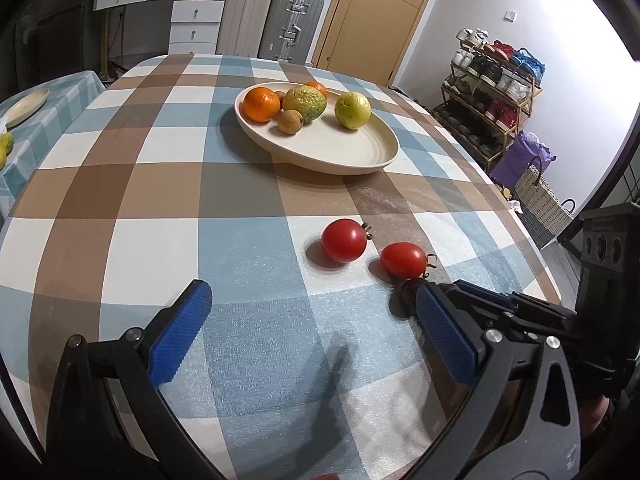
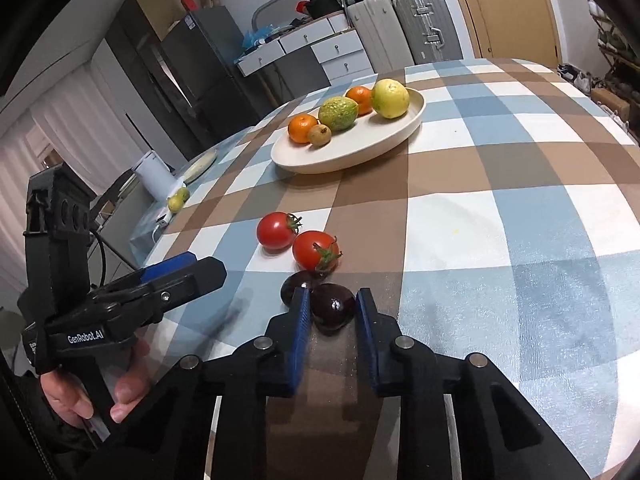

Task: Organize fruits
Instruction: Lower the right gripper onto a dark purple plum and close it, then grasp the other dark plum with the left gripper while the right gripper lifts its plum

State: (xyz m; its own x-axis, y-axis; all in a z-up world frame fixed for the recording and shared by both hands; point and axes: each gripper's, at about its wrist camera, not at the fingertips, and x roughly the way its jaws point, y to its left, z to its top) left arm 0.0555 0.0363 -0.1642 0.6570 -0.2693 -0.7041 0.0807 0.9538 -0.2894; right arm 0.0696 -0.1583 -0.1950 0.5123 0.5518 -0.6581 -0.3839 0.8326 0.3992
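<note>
A: What sort of place was it?
B: Home, dining area. Checked tablecloth (image 1: 160, 208), shoe rack (image 1: 492, 92) right of frame, suitcases (image 1: 272, 20) by wooden door (image 1: 372, 12), fridge (image 2: 192, 64) and drawer unit (image 2: 320, 48) up top.
A: Agreed, lived-in.

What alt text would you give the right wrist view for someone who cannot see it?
The right gripper straddles a dark purple fruit on a checked tablecloth, jaws open. Two red tomatoes lie just beyond, then a cream plate of citrus; the left gripper sits left.
</note>
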